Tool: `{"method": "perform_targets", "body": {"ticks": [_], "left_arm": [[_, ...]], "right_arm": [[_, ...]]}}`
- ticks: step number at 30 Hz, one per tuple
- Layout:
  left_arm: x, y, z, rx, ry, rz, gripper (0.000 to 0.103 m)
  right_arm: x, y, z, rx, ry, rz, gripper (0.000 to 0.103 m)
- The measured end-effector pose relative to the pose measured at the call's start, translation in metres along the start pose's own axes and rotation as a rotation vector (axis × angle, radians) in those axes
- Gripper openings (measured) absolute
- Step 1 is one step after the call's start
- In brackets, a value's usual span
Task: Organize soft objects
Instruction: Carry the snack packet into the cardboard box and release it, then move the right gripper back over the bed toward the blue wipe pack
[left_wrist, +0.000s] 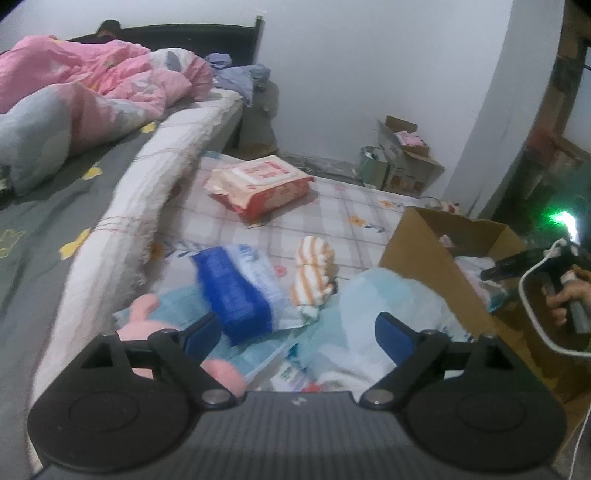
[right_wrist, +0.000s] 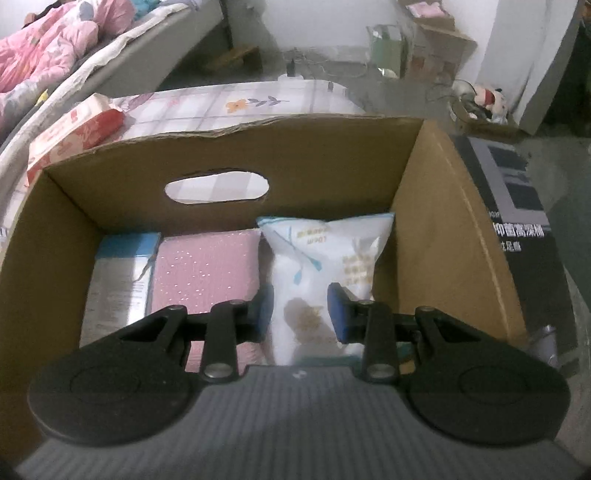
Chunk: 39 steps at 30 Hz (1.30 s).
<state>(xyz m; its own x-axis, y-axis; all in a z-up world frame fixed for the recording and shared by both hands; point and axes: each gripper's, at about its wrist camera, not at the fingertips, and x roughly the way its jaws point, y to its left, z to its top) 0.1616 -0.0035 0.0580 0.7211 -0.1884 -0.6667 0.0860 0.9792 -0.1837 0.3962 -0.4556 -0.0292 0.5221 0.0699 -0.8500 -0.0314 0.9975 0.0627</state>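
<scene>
Your right gripper (right_wrist: 299, 314) sits narrow around the white tissue pack (right_wrist: 325, 273) in the cardboard box (right_wrist: 229, 147), beside a pink pack (right_wrist: 207, 266); whether the pads press it, you cannot tell. Your left gripper (left_wrist: 295, 332) gapes wide, empty, over the blue pack (left_wrist: 236, 291); striped socks (left_wrist: 314, 277) lie beyond, seen only from the left wrist.

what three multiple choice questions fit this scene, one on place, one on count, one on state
1. Where is the white pack? A on the bed B in the cardboard box C on the floor
2. Packs in the box? A one B six C three
3. Left hand-held gripper? A open, empty B shut on cloth C shut on plush
Answers: B, it stands inside by the right wall; C, a blue pack, a pink pack and the white one; A, jaws wide apart, nothing gripped.
</scene>
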Motion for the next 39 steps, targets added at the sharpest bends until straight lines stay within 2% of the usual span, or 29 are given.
{"method": "perform_targets", "body": {"ticks": [4, 8, 12, 15, 20, 24, 27, 33, 39], "left_arm": [[-0.018, 0.013, -0.01, -0.001, -0.026, 0.01, 0.092], [-0.035, 0.023, -0.019, -0.015, -0.062, 0.021, 0.099], [-0.048, 0.034, -0.027, -0.028, -0.07, 0.006, 0.1], [-0.054, 0.039, -0.034, -0.02, -0.074, 0.0, 0.1], [-0.06, 0.042, -0.039, -0.011, -0.081, -0.019, 0.1], [-0.066, 0.045, -0.044, -0.009, -0.098, -0.041, 0.1], [-0.07, 0.049, -0.054, -0.012, -0.085, -0.046, 0.1], [-0.073, 0.062, -0.079, -0.018, -0.024, -0.02, 0.1], [-0.065, 0.066, -0.104, 0.02, 0.052, 0.016, 0.098]], "right_arm": [[-0.045, 0.011, -0.001, 0.021, -0.084, 0.04, 0.032], [-0.112, 0.034, -0.016, 0.008, -0.199, 0.069, 0.038], [-0.176, 0.072, -0.05, -0.063, -0.319, 0.171, 0.052], [-0.2, 0.102, -0.069, -0.105, -0.337, 0.256, 0.054], [-0.209, 0.153, -0.079, -0.161, -0.3, 0.381, 0.055], [-0.202, 0.187, -0.079, -0.133, -0.256, 0.492, 0.055], [-0.19, 0.218, -0.091, -0.119, -0.221, 0.57, 0.055], [-0.16, 0.271, -0.121, -0.086, -0.116, 0.673, 0.055], [-0.145, 0.301, -0.145, -0.07, -0.049, 0.684, 0.055]]}}
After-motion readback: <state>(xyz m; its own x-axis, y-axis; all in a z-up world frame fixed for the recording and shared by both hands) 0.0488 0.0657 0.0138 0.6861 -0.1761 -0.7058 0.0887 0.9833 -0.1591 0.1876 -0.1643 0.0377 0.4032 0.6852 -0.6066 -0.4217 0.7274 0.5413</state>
